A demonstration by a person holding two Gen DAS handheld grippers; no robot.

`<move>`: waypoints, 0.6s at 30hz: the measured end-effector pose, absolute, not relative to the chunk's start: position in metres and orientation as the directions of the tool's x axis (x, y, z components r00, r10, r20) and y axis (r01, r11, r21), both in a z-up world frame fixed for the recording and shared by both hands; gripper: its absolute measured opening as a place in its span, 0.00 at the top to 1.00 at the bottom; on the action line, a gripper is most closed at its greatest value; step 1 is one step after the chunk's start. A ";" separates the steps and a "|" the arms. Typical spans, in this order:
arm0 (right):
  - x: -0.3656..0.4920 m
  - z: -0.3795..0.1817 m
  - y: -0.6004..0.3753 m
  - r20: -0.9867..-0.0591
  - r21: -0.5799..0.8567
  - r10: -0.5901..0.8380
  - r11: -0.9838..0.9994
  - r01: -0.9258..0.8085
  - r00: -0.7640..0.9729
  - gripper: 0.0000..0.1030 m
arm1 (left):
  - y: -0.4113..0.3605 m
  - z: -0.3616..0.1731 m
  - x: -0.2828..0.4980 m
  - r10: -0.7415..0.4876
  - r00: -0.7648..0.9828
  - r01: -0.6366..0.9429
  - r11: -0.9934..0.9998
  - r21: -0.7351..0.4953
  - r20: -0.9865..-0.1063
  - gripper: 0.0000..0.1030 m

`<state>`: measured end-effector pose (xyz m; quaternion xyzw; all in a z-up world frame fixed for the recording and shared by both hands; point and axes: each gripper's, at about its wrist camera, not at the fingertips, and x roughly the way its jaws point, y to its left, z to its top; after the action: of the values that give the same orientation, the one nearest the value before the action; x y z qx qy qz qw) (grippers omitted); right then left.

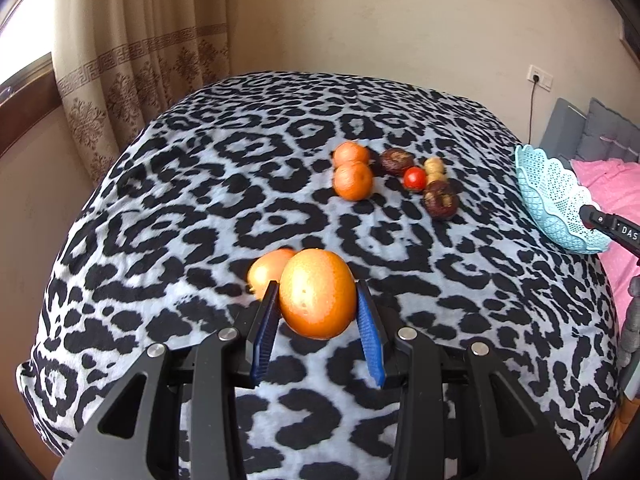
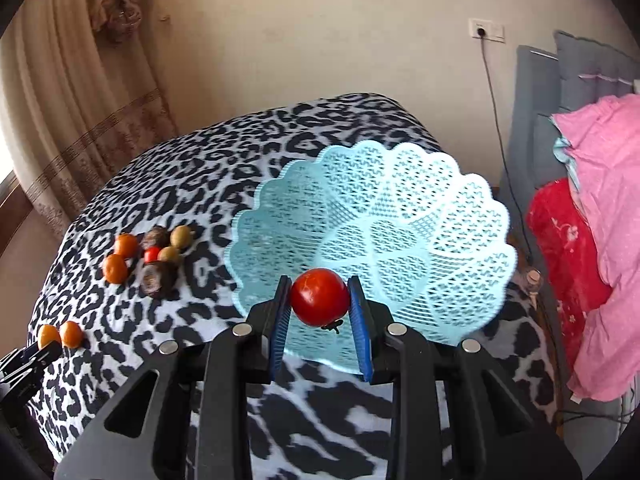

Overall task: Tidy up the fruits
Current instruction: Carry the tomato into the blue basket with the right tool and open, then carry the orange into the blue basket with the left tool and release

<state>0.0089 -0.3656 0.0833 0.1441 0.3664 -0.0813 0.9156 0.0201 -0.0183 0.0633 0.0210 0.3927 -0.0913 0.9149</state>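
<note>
My left gripper (image 1: 318, 294) is shut on a large orange (image 1: 317, 294), held just above the leopard-print cloth, with a second orange (image 1: 266, 270) right behind it. My right gripper (image 2: 319, 298) is shut on a red tomato (image 2: 319, 297), held over the near rim of the light blue lattice basket (image 2: 400, 216), which holds no fruit. A cluster of fruit lies mid-table: two oranges (image 1: 352, 168), two dark brown fruits (image 1: 440, 199), a small tomato (image 1: 415, 178) and two yellowish fruits (image 1: 434, 168). The basket also shows at the right in the left wrist view (image 1: 552, 196).
The table is covered by a black and white leopard-print cloth (image 1: 240, 184). Pink and red bedding (image 2: 592, 240) lies right of the table. A curtain (image 1: 132, 52) hangs at the left, and a wall socket with a cable (image 2: 486, 32) is behind.
</note>
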 end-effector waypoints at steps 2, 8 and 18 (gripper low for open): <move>0.007 0.080 -0.372 -0.700 0.207 -0.048 0.941 0.267 0.712 0.72 | -0.025 0.065 0.021 -0.156 0.674 0.196 0.980 -0.028 -0.722 0.63; 0.003 0.073 -0.388 -0.710 0.236 -0.045 0.925 0.297 0.703 0.61 | -0.048 0.073 0.021 -0.176 0.681 0.239 0.971 -0.011 -0.711 0.63; -0.010 0.082 -0.401 -0.638 0.251 -0.105 0.908 0.335 0.763 0.56 | -0.095 0.090 0.024 -0.243 0.676 0.332 0.943 -0.007 -0.695 0.63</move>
<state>-0.0095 -0.4015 0.0822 0.1782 0.3232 -0.1193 0.9217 0.0244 -0.0949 0.0896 0.0600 0.3703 -0.1573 0.9135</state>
